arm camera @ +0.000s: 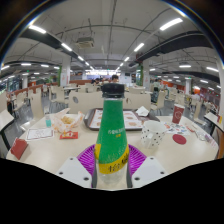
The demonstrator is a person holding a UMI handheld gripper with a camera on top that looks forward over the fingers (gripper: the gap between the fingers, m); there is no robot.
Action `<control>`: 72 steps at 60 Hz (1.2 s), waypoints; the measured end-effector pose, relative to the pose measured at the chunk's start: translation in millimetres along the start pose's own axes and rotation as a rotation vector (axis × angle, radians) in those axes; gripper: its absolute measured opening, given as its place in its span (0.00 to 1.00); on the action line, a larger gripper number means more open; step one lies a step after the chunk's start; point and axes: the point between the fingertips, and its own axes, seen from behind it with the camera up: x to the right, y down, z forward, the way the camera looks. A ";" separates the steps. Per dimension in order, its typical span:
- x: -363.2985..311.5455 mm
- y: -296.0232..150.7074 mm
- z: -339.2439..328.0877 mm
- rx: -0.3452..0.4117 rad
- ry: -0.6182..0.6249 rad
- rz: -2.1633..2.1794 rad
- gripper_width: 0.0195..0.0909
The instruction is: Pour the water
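Across the middle of the frame, on the worktop (40,150): tray (95,121), red cup (178,113), clear glass (152,137) right of centre. At bottom centre, hand-held gripper (112,168) level, clamped on upright green bottle (112,140). Bottle base hidden between purple pads (88,159); label unreadable.

The bottle (112,140) carries a green label with white markings, but none of it can be read. No other text or sign is legible.
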 end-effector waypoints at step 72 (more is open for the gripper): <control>47.6 -230.9 30.4 -0.306 -1.013 1.991 0.25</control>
